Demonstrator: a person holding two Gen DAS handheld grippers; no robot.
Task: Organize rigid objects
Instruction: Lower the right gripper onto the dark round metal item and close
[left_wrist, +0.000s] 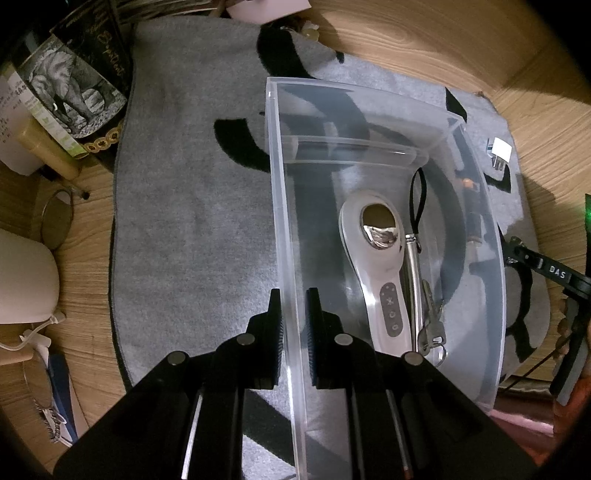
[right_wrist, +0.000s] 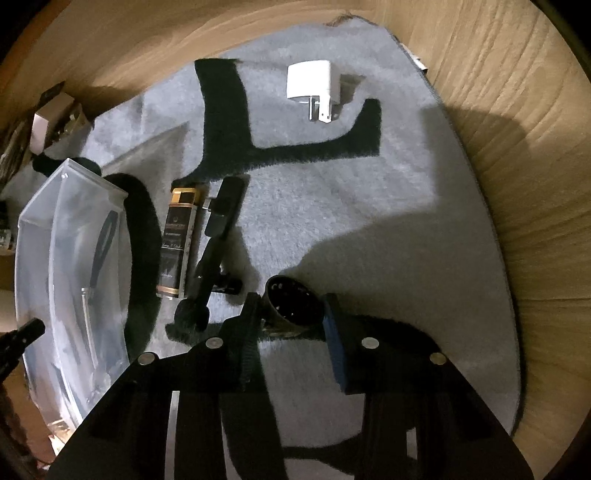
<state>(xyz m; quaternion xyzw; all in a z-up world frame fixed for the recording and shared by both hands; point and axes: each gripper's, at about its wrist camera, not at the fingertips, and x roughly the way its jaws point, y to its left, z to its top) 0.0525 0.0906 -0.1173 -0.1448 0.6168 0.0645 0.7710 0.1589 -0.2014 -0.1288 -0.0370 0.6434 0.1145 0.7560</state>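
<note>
My left gripper (left_wrist: 294, 306) is shut on the left wall of a clear plastic bin (left_wrist: 286, 206), one finger inside and one outside. The bin holds a white handheld device (left_wrist: 380, 266), a silver pen with a black strap (left_wrist: 413, 258) and keys (left_wrist: 430, 325). My right gripper (right_wrist: 291, 314) is closed around a small dark round object (right_wrist: 290, 304) just above the grey mat (right_wrist: 332, 206). Left of it on the mat lie a black-and-gold bottle (right_wrist: 176, 240) and a black clip-like tool (right_wrist: 218, 236). A white plug adapter (right_wrist: 314, 86) lies farther away. The bin also shows at the left of the right wrist view (right_wrist: 74, 258).
The grey mat (left_wrist: 192, 206) with black letters lies on a wooden table (left_wrist: 443, 37). A dark bottle with an elephant label (left_wrist: 74, 85), a white mug (left_wrist: 22, 280) and small items stand at the left edge. The right gripper's body (left_wrist: 569, 295) shows at the right.
</note>
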